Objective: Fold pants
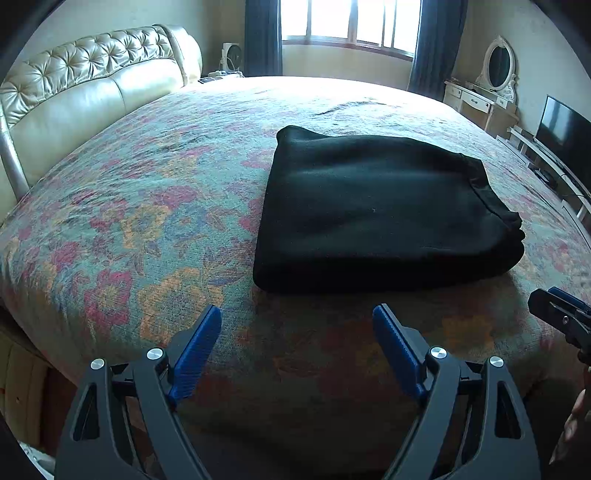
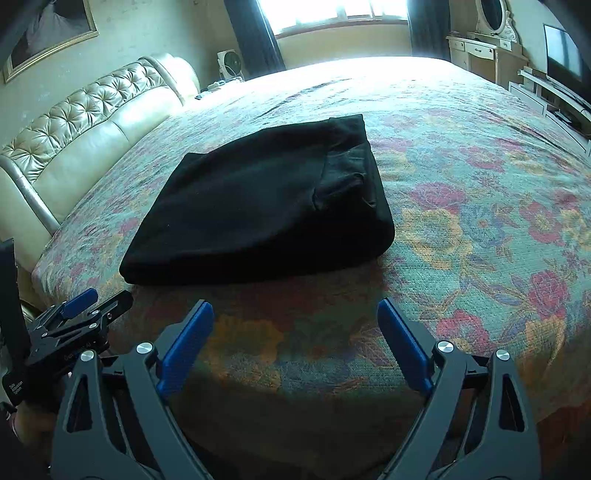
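While both grippers hang over the near part of the bed (image 1: 147, 206), its floral cover fills most of each view. A tufted cream headboard (image 1: 92, 85) stands far to the left of both tools. A window (image 1: 347, 22) with dark curtains lies far ahead, and a dresser with an oval mirror (image 1: 498, 66) and a television (image 1: 565, 129) lie ahead to the right.

The black pants (image 1: 380, 210) lie folded into a compact rectangular stack on the cover, ahead of both tools and clear of their fingertips. They sit ahead and right of the left gripper (image 1: 297, 332), and ahead and left of the right gripper (image 2: 295, 325).

Left gripper: released, blue pads spread wide, nothing between them. Right gripper: released, pads equally wide, nothing held.

Each tool appears at the edge of the other's view, the right gripper (image 1: 565, 314) at the right edge and the left gripper (image 2: 92, 302) at the lower left.
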A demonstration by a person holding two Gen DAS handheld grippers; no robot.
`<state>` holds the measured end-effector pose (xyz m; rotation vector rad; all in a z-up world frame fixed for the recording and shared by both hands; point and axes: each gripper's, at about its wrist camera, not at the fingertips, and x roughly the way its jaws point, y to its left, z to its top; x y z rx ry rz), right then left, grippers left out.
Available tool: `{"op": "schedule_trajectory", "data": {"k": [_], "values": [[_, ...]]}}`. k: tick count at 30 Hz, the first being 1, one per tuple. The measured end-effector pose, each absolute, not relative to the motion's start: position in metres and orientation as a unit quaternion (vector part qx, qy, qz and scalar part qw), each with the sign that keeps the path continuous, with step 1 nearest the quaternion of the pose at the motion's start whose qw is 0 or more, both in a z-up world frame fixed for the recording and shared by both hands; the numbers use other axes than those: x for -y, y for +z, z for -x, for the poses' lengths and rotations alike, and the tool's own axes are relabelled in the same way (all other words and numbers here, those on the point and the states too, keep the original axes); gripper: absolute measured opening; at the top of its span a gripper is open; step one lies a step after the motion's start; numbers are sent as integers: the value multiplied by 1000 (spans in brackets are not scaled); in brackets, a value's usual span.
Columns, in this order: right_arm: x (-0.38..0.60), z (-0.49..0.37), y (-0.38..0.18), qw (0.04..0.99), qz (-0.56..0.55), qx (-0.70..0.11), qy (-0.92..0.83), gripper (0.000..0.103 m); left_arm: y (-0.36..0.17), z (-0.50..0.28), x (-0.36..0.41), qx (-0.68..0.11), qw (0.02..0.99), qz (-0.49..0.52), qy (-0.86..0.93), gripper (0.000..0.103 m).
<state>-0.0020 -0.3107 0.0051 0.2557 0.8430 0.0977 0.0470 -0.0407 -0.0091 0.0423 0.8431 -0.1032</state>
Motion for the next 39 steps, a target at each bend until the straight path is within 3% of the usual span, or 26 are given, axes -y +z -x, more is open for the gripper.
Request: {"op": "schedule_trajectory", "data": {"k": [39], "values": [[310, 4, -1, 898, -130, -418, 47, 91, -16, -51, 41, -423, 905, -13, -52, 83]]}}
